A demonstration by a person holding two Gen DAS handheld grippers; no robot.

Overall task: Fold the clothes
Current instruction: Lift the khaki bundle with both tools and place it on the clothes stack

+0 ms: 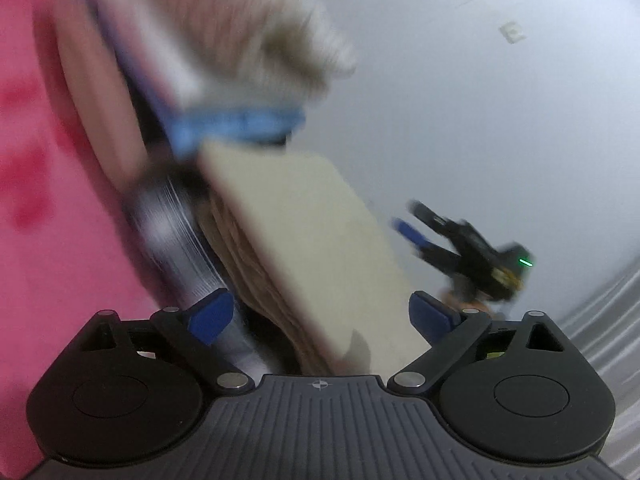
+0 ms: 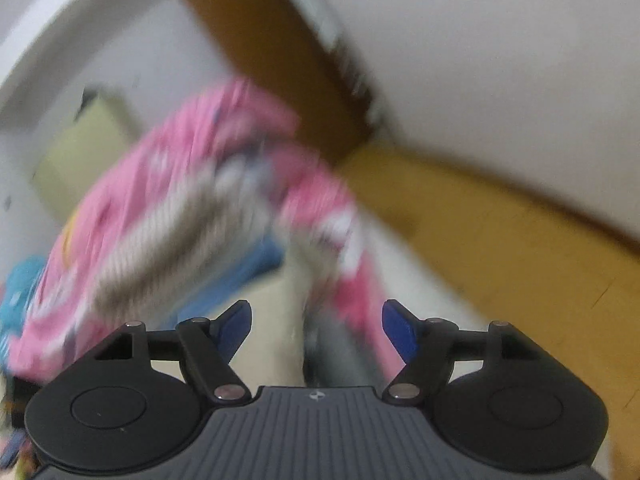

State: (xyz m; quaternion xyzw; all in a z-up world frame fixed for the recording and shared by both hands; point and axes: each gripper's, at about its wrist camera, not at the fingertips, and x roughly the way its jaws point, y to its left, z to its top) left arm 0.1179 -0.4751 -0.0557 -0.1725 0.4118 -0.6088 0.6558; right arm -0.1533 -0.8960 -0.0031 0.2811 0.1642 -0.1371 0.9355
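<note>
1. At the far left of the left wrist view, pink fabric (image 1: 48,208) fills the frame edge, blurred and without readable outline.
2. Just right of it hangs a stack of folded clothes (image 1: 304,248): cream and beige layers with a blue band (image 1: 236,124) across the upper part and a striped beige knit above. Its long axis runs from upper left, far, to lower right, near, with the near end pointing down toward the camera.
3. The left gripper (image 1: 320,316) stands with its jaws wide apart. The near end of the stack lies between the blue fingers (image 1: 212,316), close against the right one; blur hides whether either pad presses on it.
4. Right of the stack, well apart, the right gripper (image 1: 412,220) shows over a pale surface (image 1: 460,100), its blue-tipped jaws spread with nothing between them.
5. In the right wrist view, the pink patterned bundle (image 2: 192,200) sits left of centre and far, wrapped round striped knit, tilting from lower left to upper right.
6. The right gripper's jaws are well open here too, with blurred cloth beyond them and nothing clamped.
7. Farther right runs a brown wooden board (image 2: 500,232).
</note>
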